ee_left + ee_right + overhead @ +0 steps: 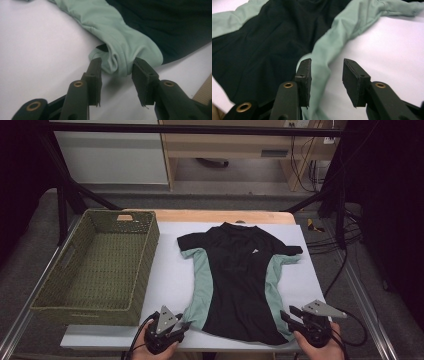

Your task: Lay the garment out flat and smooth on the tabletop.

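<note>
Shirt (235, 280) flat on bench (170, 270): your left claw (116, 67) straddles its bunched green hem corner, pads barely touching; your right claw (325, 72) gapes apart, gripping nothing.

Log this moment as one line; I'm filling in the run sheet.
shirt flat on table | left claw around mint hem corner, not clamped | right claw open over other hem corner | basket empty

Basket (95, 265) walls off the left; right of shirt (235, 275) lies bare.
</note>
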The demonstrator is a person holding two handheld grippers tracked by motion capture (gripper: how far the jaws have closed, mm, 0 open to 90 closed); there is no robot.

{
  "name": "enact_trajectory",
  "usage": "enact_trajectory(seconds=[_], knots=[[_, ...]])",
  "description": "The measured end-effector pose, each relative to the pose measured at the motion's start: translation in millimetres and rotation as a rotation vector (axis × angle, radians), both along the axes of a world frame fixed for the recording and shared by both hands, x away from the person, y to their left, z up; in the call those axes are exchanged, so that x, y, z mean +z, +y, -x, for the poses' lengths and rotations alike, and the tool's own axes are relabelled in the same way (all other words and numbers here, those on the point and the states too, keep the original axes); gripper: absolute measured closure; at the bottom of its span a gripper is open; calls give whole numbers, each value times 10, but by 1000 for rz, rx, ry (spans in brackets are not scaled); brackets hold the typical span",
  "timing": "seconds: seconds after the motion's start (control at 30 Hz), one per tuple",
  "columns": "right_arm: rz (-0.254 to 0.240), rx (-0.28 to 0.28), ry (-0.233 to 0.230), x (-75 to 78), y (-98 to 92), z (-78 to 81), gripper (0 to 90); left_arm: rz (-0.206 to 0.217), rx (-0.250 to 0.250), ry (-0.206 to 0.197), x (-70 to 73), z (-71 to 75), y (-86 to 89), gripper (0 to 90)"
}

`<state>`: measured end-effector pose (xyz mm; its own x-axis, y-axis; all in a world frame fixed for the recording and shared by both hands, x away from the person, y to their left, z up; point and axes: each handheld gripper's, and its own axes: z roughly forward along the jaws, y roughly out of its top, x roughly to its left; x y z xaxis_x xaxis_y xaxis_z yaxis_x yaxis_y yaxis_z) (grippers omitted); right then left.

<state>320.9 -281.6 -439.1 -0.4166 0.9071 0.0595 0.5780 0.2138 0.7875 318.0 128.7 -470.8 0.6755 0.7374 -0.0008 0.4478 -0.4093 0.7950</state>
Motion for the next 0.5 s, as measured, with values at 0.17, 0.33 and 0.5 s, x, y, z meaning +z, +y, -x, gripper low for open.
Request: enact_trajectory(seconds=[0.17,0.33,0.5], knots=[[28,17,36,-48,129,-172,547,5,-14,-8,-4,-47,-56,670],[72,16,78,-103,220,-231,622,3,-34,5,18,-84,-71,756],[88,43,82,-104,232,-219,818,3,-44,29,59,-71,-42,784]])
